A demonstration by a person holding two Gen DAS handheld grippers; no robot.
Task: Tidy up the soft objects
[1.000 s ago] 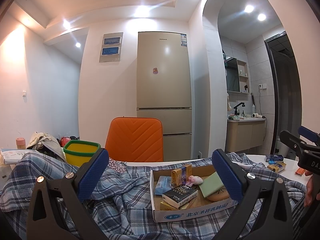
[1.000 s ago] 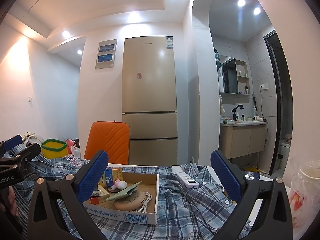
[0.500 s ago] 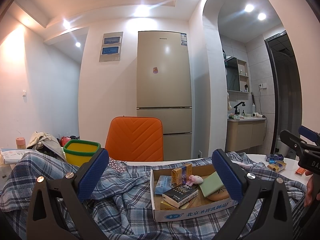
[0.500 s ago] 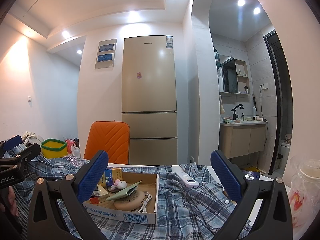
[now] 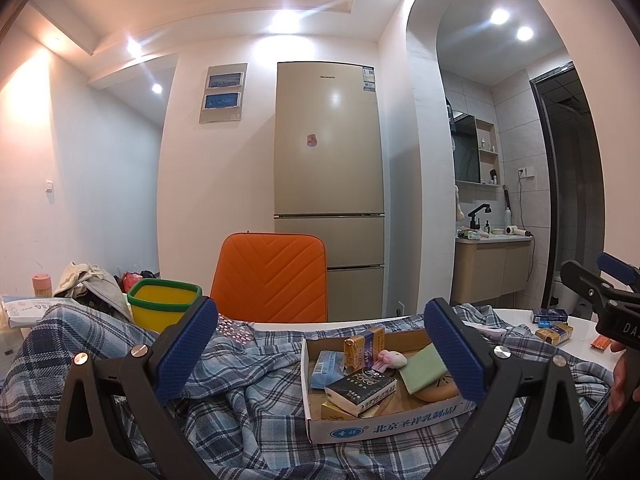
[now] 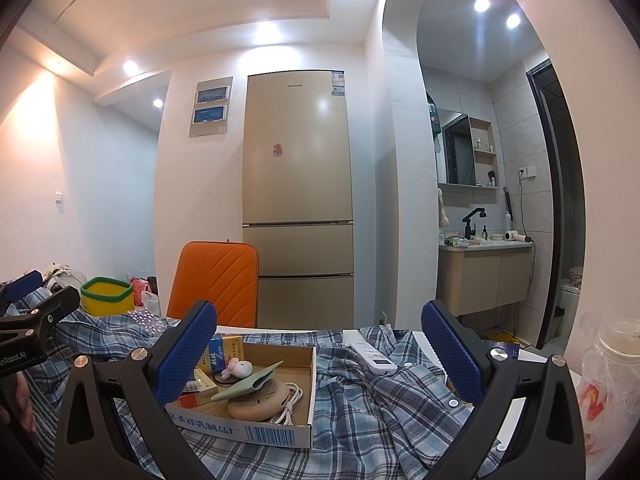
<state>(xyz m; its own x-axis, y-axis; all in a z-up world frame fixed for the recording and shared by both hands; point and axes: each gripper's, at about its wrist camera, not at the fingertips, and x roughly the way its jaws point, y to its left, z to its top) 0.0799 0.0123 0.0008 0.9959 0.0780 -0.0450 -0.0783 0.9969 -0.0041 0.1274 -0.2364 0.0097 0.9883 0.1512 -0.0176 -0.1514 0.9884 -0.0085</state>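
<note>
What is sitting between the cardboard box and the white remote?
Only rumpled plaid shirt. In the right wrist view, the cloth fills the stretch from the cardboard box to the white remote, which lies on it.

Not much room to slip in here: the cardboard box sits right on the plaid shirt and is crammed with packets, and a white remote lies on the folds just right of it. Open cloth shows on the shirt's left half, near the yellow bin.
</note>
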